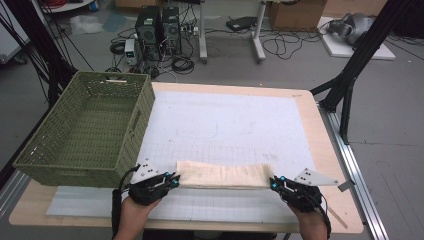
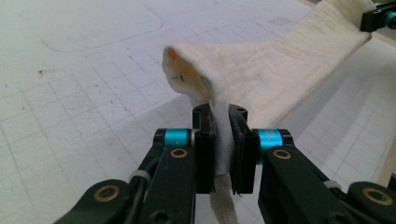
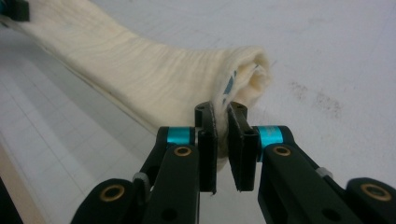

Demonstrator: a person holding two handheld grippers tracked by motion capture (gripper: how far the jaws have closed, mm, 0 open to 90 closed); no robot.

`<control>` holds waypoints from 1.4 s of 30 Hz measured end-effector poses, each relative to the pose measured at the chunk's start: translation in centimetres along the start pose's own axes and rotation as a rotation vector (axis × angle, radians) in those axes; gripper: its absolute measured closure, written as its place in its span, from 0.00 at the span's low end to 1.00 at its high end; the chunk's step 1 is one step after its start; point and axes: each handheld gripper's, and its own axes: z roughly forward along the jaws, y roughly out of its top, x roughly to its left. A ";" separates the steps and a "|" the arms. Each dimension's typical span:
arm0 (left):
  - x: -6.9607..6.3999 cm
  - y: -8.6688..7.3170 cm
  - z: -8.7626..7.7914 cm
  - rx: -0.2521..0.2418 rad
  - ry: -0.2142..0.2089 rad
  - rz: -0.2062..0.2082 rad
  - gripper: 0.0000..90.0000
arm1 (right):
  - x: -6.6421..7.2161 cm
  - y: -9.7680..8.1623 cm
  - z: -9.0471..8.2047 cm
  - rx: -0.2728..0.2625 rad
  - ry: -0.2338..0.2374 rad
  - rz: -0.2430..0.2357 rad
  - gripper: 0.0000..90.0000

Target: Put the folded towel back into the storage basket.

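High view showed a cream folded cloth [image 1: 224, 175], judged soft, light and limp, stretched low in the frame's centre, each end pinched between the left gripper [image 1: 172, 181] and right gripper [image 1: 274, 183] jaws.

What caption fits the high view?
Left gripper and right gripper stretch a cream cloth beside a green basket.

A: Any text, labels, nos. to read?
B: None legible. Cloth [image 3: 154, 79] has small blue marks at its folded end, right gripper view, too blurred to make out.
A: The mat [image 1: 235, 125] on the bench?
B: Grid lines and faint pen outlines only, no letters or figs.
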 end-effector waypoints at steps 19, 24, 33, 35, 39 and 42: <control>-0.5 1.6 -2.9 -0.165 -0.021 0.095 0.91 | -1.0 2.8 -1.1 -0.171 0.043 -0.058 0.92; -0.2 2.2 -3.6 -0.194 -0.018 0.089 0.91 | -1.7 4.5 -0.2 -0.191 0.052 -0.076 0.92; -0.2 3.4 -5.3 -0.234 0.014 0.102 0.91 | -2.5 8.4 2.0 -0.198 0.063 -0.111 0.92; -0.1 3.6 -5.7 -0.241 0.021 0.106 0.91 | -2.6 9.2 2.4 -0.202 0.067 -0.116 0.92; 0.0 4.0 -6.4 -0.257 0.033 0.108 0.92 | -2.6 10.6 3.2 -0.208 0.074 -0.125 0.92; 0.3 4.2 -6.9 -0.272 0.042 0.107 0.92 | -2.7 11.5 3.9 -0.214 0.089 -0.124 0.92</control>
